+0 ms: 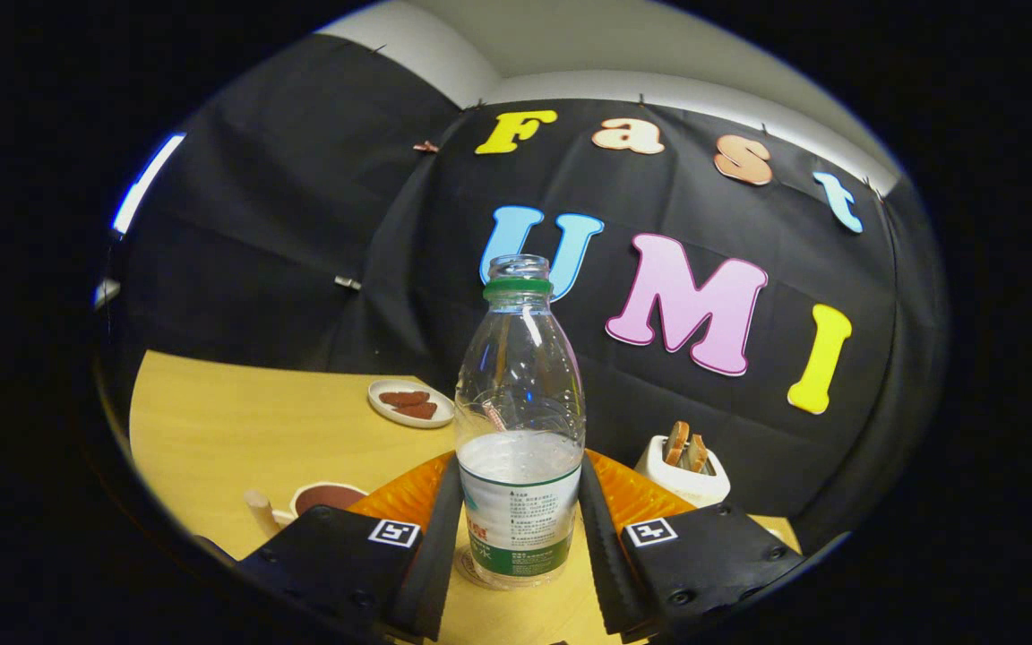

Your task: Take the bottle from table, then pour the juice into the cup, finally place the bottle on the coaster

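Fingers: the gripper sat low in the frame, its two fingers standing upright on either side of the bottle's lower body, spread about as wide as the bottle; whether both pressed on it could not be told.
Bottle: the clear plastic bottle stood upright at lower centre between the fingers, uncapped, with a green ring at its neck, a white and green label around its lower part, and pale liquid up to about the label's top.
Coaster: a thin round coaster showed as a pale rim under the bottle's base; the bottle appeared to rest on it.
Cup: a cup with a dark inside stood at lower left, beside the left finger, with a pale handle-like piece next to it.
Plate: a small white plate with brown pieces lay left of the bottle, further back.
Holder: a white holder with brown slices stood right of the bottle.
Desk: the yellow wooden desk carried all these things.
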`<state>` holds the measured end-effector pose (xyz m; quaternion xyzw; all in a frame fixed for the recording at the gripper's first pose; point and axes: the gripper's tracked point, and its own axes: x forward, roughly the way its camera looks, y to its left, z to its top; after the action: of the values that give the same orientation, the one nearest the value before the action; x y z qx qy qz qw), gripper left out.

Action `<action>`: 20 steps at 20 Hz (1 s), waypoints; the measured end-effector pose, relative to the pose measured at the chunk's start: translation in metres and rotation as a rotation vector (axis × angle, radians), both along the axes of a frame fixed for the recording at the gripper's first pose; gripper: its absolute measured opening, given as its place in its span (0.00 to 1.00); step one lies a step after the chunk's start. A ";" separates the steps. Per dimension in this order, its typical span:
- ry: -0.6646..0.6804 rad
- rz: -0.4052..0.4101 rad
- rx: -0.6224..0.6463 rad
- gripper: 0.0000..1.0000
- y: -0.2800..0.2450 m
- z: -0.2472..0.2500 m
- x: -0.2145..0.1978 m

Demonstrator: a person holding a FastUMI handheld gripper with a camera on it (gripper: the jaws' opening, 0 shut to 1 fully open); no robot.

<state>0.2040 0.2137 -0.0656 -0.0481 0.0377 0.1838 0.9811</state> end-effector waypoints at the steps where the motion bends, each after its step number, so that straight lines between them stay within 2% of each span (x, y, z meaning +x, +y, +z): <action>1: 0.010 -0.006 0.047 0.68 -0.001 -0.001 0.006; 4: -0.021 -0.035 0.089 0.69 -0.009 -0.010 0.028; 9: 0.042 -0.054 0.153 0.70 -0.011 -0.053 0.053; 15: 0.119 -0.081 0.193 0.72 -0.015 -0.094 0.063; 20: 0.152 -0.099 0.213 0.73 -0.018 -0.106 0.065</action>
<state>0.2685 0.1956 -0.1719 0.0720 0.0946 0.1412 0.9828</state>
